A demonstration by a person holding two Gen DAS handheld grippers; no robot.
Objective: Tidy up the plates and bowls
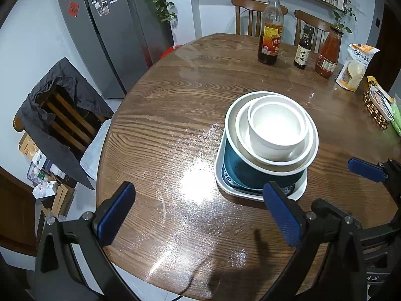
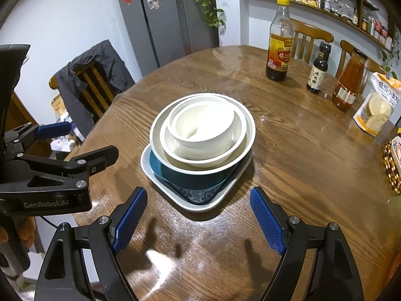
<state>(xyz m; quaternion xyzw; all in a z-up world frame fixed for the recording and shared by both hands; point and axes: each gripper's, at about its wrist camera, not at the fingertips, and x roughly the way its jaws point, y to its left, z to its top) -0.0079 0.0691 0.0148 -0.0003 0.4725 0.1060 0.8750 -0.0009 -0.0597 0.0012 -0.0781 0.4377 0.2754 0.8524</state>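
Note:
One stack of dishes stands on the round wooden table [image 1: 175, 115]. At the bottom is a white square plate [image 1: 221, 180] [image 2: 160, 183], then a blue patterned plate [image 2: 198, 195]. On that sits a teal bowl [image 1: 250, 173] [image 2: 190, 175], a white bowl [image 2: 175, 150], and a small white bowl [image 1: 275, 128] [image 2: 203, 125] on top. My left gripper [image 1: 199, 213] is open, just short of the stack and to its left, with nothing between its fingers. My right gripper [image 2: 198, 222] is open too, facing the stack's near corner, apart from it.
Three bottles [image 1: 270, 30] [image 2: 279, 42] stand at the far side. Beside them lie a snack bag [image 2: 378, 105] and a woven basket [image 1: 376, 107] near the right edge. A jacket-draped chair [image 1: 62, 115] stands left of the table, with a grey fridge [image 1: 105, 25] behind.

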